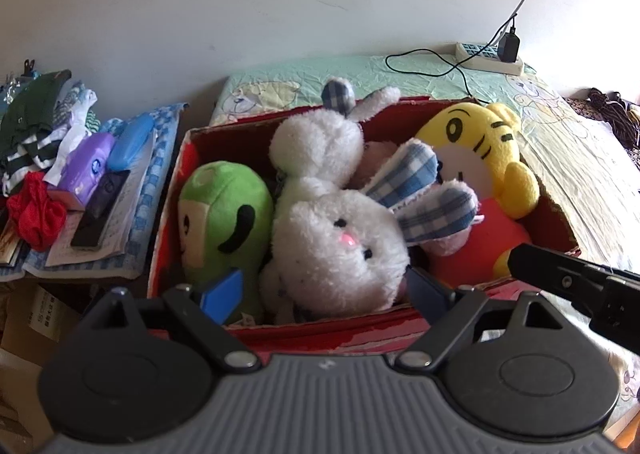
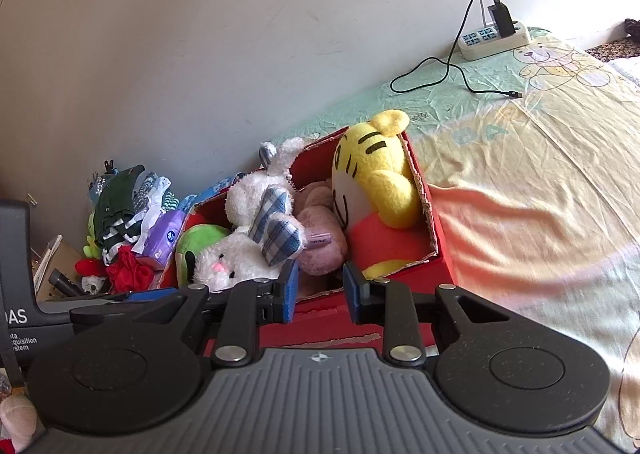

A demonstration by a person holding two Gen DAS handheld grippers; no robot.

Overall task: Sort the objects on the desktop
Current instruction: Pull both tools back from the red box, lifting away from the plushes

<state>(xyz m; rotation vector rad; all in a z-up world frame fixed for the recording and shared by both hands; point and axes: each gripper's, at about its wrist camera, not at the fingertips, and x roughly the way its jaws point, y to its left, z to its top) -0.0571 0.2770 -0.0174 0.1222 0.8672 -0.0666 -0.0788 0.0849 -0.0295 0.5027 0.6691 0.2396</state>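
Observation:
A red cardboard box (image 1: 320, 330) sits on the bed, packed with plush toys. In it lie a green plush (image 1: 224, 221) at the left, a white bunny (image 1: 340, 250) with blue checked ears in the middle, a yellow tiger (image 1: 480, 157) at the right and a pink plush (image 2: 320, 238) underneath. My left gripper (image 1: 326, 294) hangs open over the box's near wall, its blue pads on either side of the bunny's head without touching it. My right gripper (image 2: 320, 290) is open by a narrow gap with nothing in it, just before the box (image 2: 442, 254).
Left of the box, a low surface holds piled clothes (image 1: 36, 133), a purple tissue pack (image 1: 86, 167), a blue case (image 1: 130, 143) and papers. A power strip (image 2: 494, 38) with a black charger and cable lies on the bed sheet (image 2: 540, 173) by the wall.

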